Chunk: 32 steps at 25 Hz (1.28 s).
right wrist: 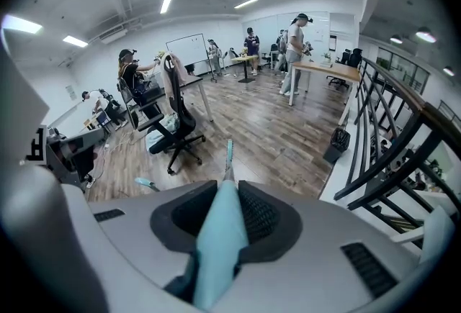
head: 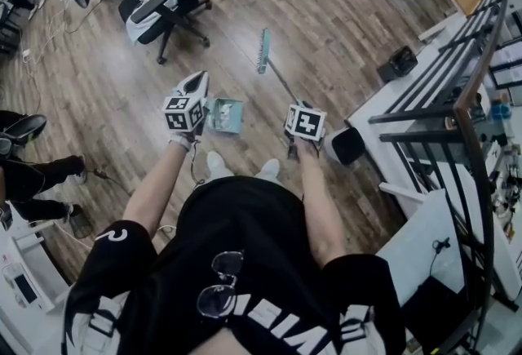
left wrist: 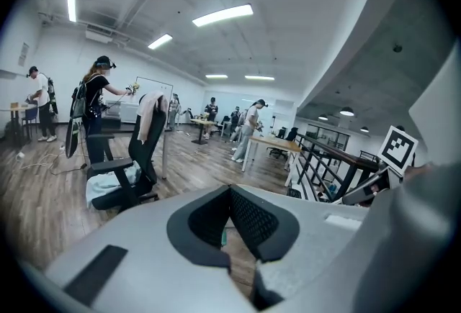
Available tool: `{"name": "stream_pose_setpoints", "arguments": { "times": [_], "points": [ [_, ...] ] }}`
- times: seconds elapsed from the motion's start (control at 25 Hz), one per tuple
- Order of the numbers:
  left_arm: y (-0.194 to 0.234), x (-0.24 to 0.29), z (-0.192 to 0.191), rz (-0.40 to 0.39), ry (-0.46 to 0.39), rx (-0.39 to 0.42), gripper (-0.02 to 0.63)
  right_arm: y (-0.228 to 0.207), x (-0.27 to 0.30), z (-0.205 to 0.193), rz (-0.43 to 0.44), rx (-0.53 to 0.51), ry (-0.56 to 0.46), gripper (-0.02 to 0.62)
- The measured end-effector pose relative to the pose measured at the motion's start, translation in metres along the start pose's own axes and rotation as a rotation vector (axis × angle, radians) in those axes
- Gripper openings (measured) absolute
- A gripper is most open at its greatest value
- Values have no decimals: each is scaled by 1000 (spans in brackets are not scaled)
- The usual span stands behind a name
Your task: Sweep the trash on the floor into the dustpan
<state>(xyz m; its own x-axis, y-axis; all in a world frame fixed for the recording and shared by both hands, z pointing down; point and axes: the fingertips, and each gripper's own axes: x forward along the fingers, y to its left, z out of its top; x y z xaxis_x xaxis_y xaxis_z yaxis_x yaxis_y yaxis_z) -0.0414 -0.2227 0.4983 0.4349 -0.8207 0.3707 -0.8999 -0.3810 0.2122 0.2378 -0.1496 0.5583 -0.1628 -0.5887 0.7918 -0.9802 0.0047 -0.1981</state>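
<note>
On the wood floor [head: 326, 19] ahead of our feet, no trash could be made out, so we judged the sweep not yet begun. The right gripper [right wrist: 225, 214] had its fingers clenched on the teal broom [head: 277, 76] handle, w/ the brush head [head: 263, 51] out front, not far from an office chair [head: 163, 6]. The left gripper [left wrist: 229, 229] had its fingers pinched on a thin teal sliver, prob. the dustpan [head: 226, 115] grip. The pan sat just beside that gripper, betw. the two. To do it well, we reckoned: lay the pan lip flat on the floor, facing the brush, then pull short low strokes into it, bristles down so bits don't skip past.
</note>
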Motion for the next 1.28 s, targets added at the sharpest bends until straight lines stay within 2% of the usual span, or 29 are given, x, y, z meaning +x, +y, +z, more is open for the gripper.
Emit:
{"name": "stream_pose_setpoints", "arguments": {
  "times": [0.56, 0.8, 1.28],
  "points": [
    [30, -36, -8, 58, 12, -3, -2, 5, 2, -13, 7, 14, 19, 84],
    [41, -49, -12, 76, 14, -3, -2, 11, 1, -15, -3, -12, 1, 84],
    [51, -60, -21, 84, 19, -8, -2, 20, 2, -24, 1, -1, 8, 84]
  ]
}}
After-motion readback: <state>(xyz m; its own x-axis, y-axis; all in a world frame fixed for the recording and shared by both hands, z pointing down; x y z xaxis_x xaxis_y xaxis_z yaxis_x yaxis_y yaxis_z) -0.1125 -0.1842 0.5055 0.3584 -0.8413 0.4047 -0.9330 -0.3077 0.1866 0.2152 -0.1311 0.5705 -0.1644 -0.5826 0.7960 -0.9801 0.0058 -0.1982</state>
